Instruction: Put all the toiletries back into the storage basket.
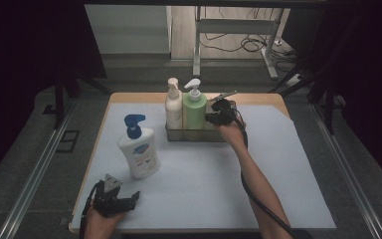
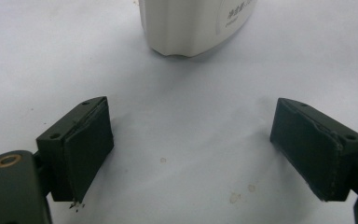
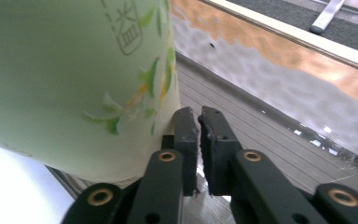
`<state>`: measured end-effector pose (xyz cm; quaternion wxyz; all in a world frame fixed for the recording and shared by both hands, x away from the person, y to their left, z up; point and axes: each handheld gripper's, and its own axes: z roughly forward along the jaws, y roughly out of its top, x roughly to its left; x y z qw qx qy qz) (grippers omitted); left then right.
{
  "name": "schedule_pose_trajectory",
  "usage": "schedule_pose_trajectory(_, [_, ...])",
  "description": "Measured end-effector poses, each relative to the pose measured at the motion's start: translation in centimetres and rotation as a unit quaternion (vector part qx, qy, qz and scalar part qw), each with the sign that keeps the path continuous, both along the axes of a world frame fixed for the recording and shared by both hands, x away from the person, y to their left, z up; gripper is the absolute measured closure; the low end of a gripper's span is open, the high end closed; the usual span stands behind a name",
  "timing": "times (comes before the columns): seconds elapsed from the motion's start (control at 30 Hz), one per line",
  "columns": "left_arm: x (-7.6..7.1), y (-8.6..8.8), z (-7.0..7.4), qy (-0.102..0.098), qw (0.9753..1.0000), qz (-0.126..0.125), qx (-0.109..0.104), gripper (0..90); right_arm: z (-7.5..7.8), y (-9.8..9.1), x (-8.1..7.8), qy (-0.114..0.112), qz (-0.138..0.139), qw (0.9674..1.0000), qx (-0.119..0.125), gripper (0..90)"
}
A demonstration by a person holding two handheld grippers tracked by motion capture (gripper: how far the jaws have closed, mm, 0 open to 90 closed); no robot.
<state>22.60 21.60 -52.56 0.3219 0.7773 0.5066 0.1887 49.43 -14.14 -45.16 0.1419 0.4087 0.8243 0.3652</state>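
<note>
the left gripper [image 1: 124, 199] rests at the near edge of the pale mat [image 1: 199, 189], its jaws spread wide with nothing between them, pointing toward the white bottle with the blue pump [image 1: 138, 149], which stands upright on the mat just beyond it. farther back, behind and to the right of that bottle, a clear tray [image 1: 195, 133] holds a cream pump bottle [image 1: 173, 105] and a green pump bottle [image 1: 194, 107] side by side, upright and touching. the right gripper [image 3: 199, 140] sits inside the tray just beside the green bottle's right side, its jaws nearly closed with only a thin gap, gripping nothing; the bottle stands free of them.
</note>
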Motion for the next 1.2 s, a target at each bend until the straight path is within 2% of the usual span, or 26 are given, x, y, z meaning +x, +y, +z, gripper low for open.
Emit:
schedule_pose_trajectory(0.2, [0.0,0.0,0.0,0.0,1.0,0.0,0.0,12.6,0.4,-0.4,-0.2,-0.005,0.004,1.0,0.003,79.0])
schedule_pose_trajectory(0.6, [0.0,0.0,0.0,0.0,1.0,0.0,0.0,12.6,1.1,-1.2,-1.2,-0.022,0.01,0.9997,-0.007,67.7])
schedule_pose_trajectory(0.8, [0.0,0.0,0.0,0.0,1.0,0.0,0.0,12.6,1.5,-2.0,-2.1,-0.026,0.012,0.9996,-0.001,58.1])
schedule_pose_trajectory(1.2, [0.0,0.0,0.0,0.0,1.0,0.0,0.0,12.5,3.2,-1.8,-4.4,-0.031,0.044,0.9985,0.004,41.4])
